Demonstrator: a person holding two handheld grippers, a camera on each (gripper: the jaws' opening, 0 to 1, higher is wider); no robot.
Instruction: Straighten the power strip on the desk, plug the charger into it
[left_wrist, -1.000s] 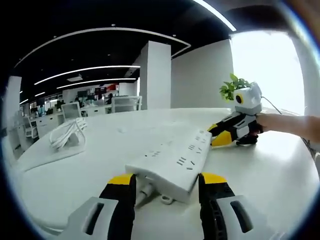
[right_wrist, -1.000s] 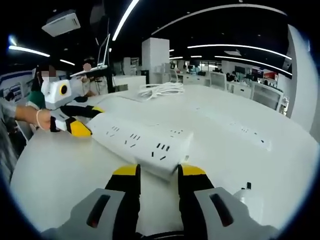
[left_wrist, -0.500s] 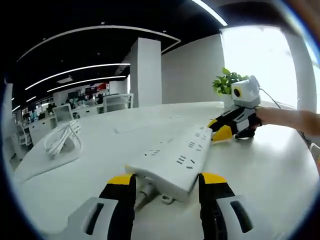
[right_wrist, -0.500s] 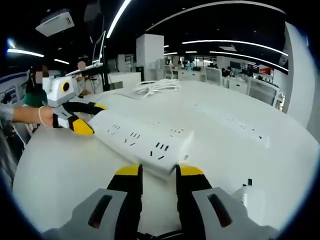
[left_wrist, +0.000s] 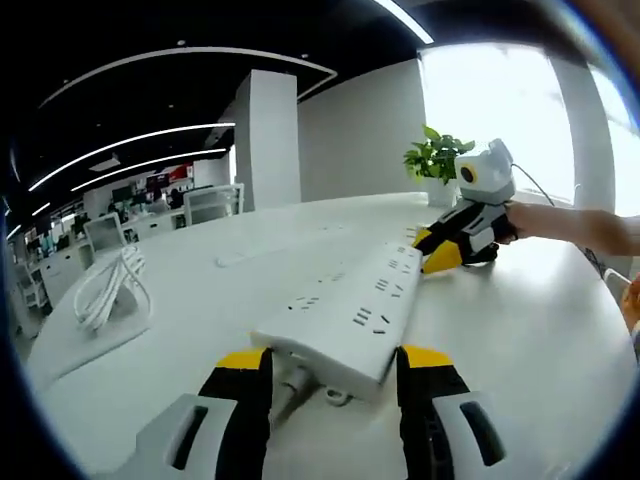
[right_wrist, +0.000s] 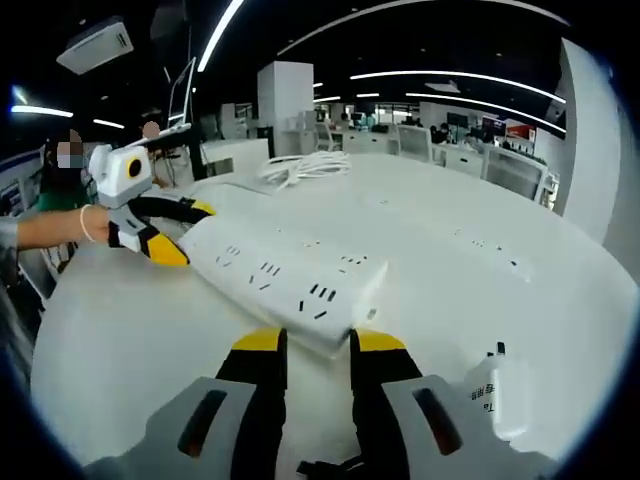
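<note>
A long white power strip (left_wrist: 350, 315) lies across the white desk (left_wrist: 520, 340). My left gripper (left_wrist: 335, 365) is shut on its cord end, one yellow-tipped jaw on each side, and the cord (left_wrist: 297, 385) curls out below. At the far end my right gripper (left_wrist: 428, 250) is held by a hand. In the right gripper view the power strip (right_wrist: 285, 275) runs away to the left. My right gripper (right_wrist: 316, 345) is shut on its near end, and the left gripper (right_wrist: 180, 230) clamps the far end. A white charger (right_wrist: 495, 395), prongs up, lies on the desk at lower right.
A coil of white cable (left_wrist: 105, 290) rests on a white sheet to the left, the same cable coil (right_wrist: 305, 168) far back in the right gripper view. A second flat strip (right_wrist: 485, 250) lies on the desk at right. A potted plant (left_wrist: 435, 160) stands behind the right gripper.
Both views have turned while the strip stays fixed between each pair of jaws, so it swings along with both grippers. The charger shows more fully in the right gripper view.
</note>
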